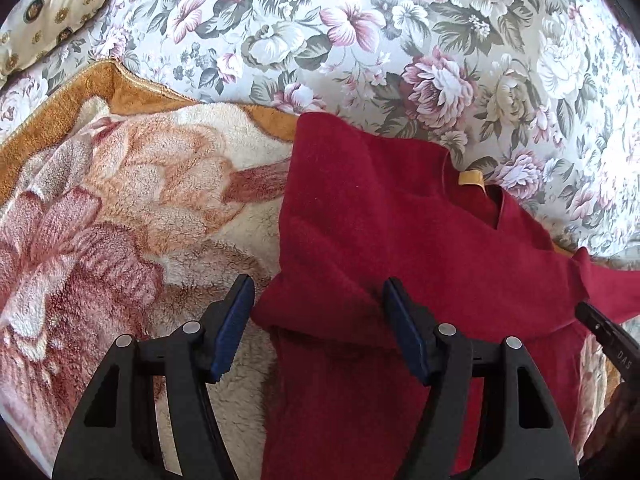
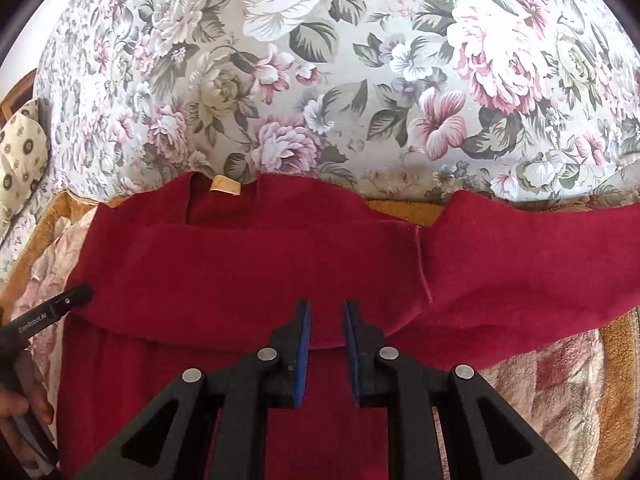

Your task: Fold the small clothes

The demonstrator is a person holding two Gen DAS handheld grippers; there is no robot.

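Observation:
A dark red knit sweater (image 1: 372, 232) lies on a fleece blanket, its V-neck and tan label (image 1: 471, 179) at the far side. One sleeve is folded across the body. My left gripper (image 1: 318, 300) is open, its fingers astride the folded sleeve's end at the sweater's left edge. In the right wrist view the sweater (image 2: 248, 264) spreads across, label (image 2: 226, 185) at the far edge, the other sleeve (image 2: 532, 252) stretched out right. My right gripper (image 2: 327, 316) hovers over the sweater's middle with a narrow gap between the pads, nothing held.
The fleece blanket (image 1: 132, 216) with an orange border covers the near area. A floral bedspread (image 1: 360, 48) lies beyond. A patterned cushion (image 1: 52, 4) sits at far left. The right gripper's tip (image 1: 600, 328) shows at right, the left gripper's tip (image 2: 60, 308) at left.

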